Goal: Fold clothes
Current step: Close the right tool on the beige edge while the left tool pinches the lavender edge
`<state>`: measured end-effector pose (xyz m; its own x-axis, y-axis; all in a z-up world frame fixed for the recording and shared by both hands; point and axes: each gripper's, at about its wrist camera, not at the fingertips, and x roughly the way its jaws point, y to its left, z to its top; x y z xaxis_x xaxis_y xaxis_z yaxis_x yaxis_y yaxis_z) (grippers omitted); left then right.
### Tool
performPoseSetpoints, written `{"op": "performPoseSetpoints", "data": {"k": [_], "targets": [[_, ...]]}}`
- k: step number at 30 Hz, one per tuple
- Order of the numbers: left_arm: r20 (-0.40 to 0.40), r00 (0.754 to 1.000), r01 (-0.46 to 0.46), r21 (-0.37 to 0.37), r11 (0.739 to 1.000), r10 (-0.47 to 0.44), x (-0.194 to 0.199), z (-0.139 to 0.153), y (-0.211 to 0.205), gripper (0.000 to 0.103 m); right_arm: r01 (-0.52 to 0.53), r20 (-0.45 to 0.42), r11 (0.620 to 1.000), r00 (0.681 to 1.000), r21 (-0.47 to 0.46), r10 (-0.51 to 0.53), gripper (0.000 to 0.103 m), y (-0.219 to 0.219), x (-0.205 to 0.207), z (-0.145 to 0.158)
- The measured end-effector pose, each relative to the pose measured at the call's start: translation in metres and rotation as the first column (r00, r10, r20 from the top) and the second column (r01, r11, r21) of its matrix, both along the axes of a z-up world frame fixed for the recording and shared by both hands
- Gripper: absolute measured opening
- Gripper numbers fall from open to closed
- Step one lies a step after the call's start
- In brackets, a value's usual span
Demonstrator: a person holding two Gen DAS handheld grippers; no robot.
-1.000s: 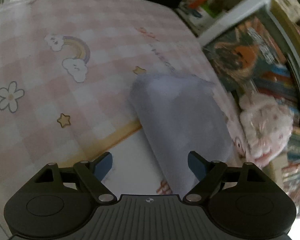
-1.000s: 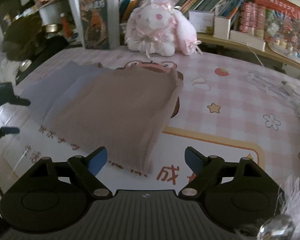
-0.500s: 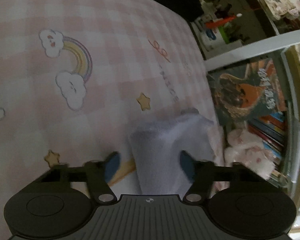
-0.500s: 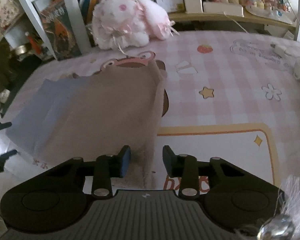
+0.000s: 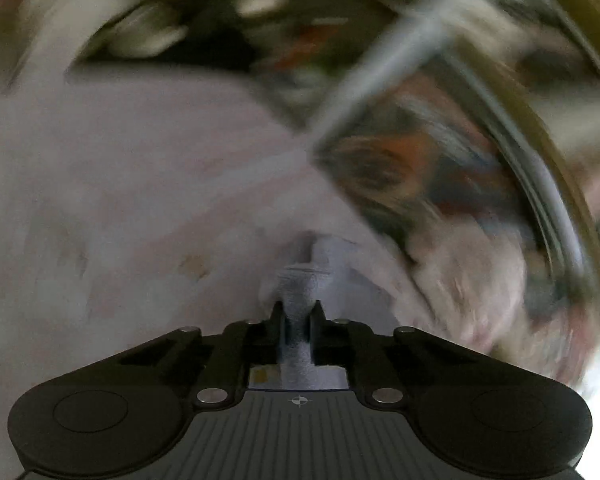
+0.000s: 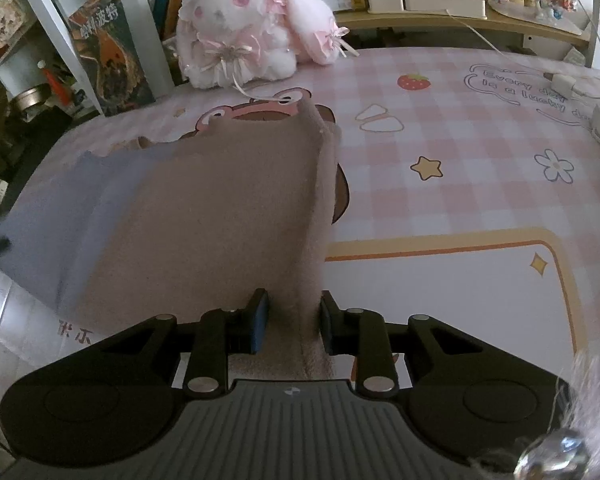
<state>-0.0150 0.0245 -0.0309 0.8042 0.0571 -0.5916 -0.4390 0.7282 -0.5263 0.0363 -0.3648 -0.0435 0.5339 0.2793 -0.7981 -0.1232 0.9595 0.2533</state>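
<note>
**Both grippers pinched the near edge of the cloth for the fold**

The right gripper [image 6: 292,322] had just been closing and stood narrow, with the near right corner of the brown cloth [image 6: 220,216] bunched up between its pads. That corner rose in a ridge off the counter [image 6: 440,208], probably so the edge could be carried over the rest of the cloth. The cloth lay spread on the left half of the counter, its far edge reaching the bear print near the back edge. A grey-blue layer [image 6: 72,208] showed along its left side; whether that was a lining or a second piece could not be told.

The left gripper [image 5: 298,320] had likewise just been closing and was nearly shut on a thin fold of pale grey-blue fabric [image 5: 302,292], apparently the opposite near corner. That view was heavily blurred, so little else there could be read.

A pink and white plush rabbit [image 6: 252,36] sat at the back edge, just beyond the cloth, beside a book [image 6: 108,56] leaning on the shelf. A fold carried far back might brush the rabbit. A white charger [image 6: 562,80] with its cable lay well apart, toward the right back corner.
</note>
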Motion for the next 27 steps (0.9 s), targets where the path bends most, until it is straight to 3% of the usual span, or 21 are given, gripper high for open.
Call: {"op": "performPoseSetpoints", "data": {"k": [2, 5, 8, 13, 16, 18, 19, 22, 25, 27], "targets": [[-0.038, 0.999, -0.006, 0.007, 1.000, 0.006, 0.004, -0.005, 0.002, 0.012, -0.004, 0.001, 1.000, 1.000, -0.011, 0.004, 0.025, 0.002, 0.000, 0.000], [-0.103, 0.993, -0.076, -0.126, 0.989, 0.063, 0.005, -0.025, 0.019, 0.029, -0.005, 0.001, 1.000, 1.000, -0.020, 0.005, 0.027, 0.004, 0.001, -0.001], [-0.123, 0.989, -0.104, -0.224, 0.969, 0.078, 0.004, -0.040, 0.027, 0.031, 0.002, -0.001, 1.000, 1.000, -0.015, -0.002, 0.027, 0.004, 0.000, -0.002], [-0.113, 0.990, -0.114, -0.273, 0.955, 0.086, 0.007, -0.051, 0.026, 0.035, 0.002, -0.004, 1.000, 1.000, -0.023, -0.002, 0.027, 0.005, 0.001, -0.001], [-0.103, 0.991, -0.112, -0.278, 0.954, 0.086, 0.006, -0.053, 0.028, 0.031, 0.002, -0.005, 0.999, 1.000, -0.032, -0.002, 0.027, 0.007, 0.001, -0.001], [-0.096, 0.992, -0.105, -0.285, 0.953, 0.081, 0.007, -0.056, 0.030, 0.016, 0.004, -0.002, 0.999, 1.000, -0.036, -0.004, 0.027, 0.009, 0.000, -0.001], [-0.092, 0.993, -0.101, -0.288, 0.952, 0.077, 0.007, -0.058, 0.031, 0.014, 0.005, -0.002, 0.999, 1.000, -0.037, -0.005, 0.027, 0.009, 0.000, -0.001], [-0.076, 0.994, -0.094, -0.289, 0.953, 0.076, 0.006, -0.057, 0.036, 0.012, 0.001, -0.004, 0.999, 1.000, -0.037, -0.001, 0.028, 0.010, 0.000, -0.001], [-0.077, 0.993, -0.106, -0.282, 0.954, 0.088, 0.003, -0.053, 0.045, 0.012, -0.015, -0.008, 0.999, 1.000, -0.040, 0.015, 0.040, 0.011, 0.006, 0.001], [-0.078, 0.993, -0.111, -0.271, 0.956, 0.094, 0.000, -0.051, 0.053, 0.012, -0.028, 0.006, 0.999, 1.000, -0.046, 0.029, 0.042, 0.014, 0.013, 0.004]]}}
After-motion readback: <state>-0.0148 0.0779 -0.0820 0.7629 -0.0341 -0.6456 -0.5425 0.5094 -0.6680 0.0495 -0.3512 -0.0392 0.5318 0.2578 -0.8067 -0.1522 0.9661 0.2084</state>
